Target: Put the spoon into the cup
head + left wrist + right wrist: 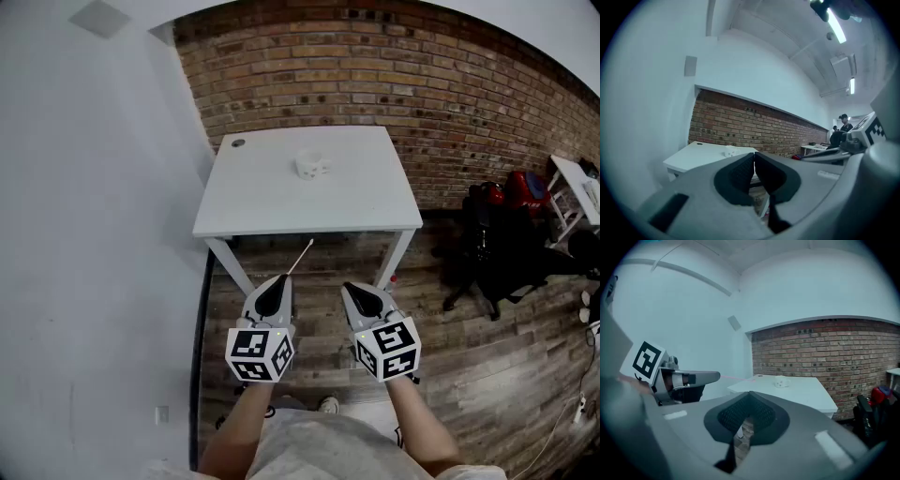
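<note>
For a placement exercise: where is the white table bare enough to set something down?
The whole front half of the table is bare, as are the strips either side of the cup. Taken: the back middle, by the cup, and a small dark spot at the back-left corner.

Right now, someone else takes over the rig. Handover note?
Left gripper: shut on the spoon, whose thin end points ahead at the table.
Right gripper: shut, empty.
Cup: on the table, toward its far side.
Both grippers are over the floor, short of the table's near edge.
Done: spoon is in hand.
Left: bring the left gripper to the cup and put the spoon in.
</note>
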{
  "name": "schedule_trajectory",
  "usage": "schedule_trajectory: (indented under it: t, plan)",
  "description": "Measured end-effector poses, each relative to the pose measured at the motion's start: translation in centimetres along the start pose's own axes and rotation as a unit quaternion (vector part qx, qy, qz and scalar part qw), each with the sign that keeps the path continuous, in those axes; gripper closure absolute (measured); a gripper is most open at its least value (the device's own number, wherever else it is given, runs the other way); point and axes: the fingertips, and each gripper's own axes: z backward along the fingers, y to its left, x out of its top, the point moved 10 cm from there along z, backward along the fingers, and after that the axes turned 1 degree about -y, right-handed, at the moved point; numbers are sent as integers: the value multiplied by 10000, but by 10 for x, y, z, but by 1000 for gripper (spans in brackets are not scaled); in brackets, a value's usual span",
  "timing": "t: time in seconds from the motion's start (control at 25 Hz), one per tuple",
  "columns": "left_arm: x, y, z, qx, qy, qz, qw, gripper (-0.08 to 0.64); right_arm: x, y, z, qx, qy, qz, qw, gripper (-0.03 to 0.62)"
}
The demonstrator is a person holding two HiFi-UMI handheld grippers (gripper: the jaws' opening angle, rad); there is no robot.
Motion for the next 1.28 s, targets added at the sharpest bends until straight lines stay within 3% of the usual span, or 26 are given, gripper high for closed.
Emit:
schedule_trajectory:
  t: [0.6, 1.28]
  plan:
    - [-9, 16, -13, -23, 209, 45, 9998, 554, -6, -4, -18, -96, 57, -154, 9998, 581]
    - [12, 112, -144, -273, 419, 298, 9983, 554, 41, -56, -160, -291, 348, -55, 9990, 581]
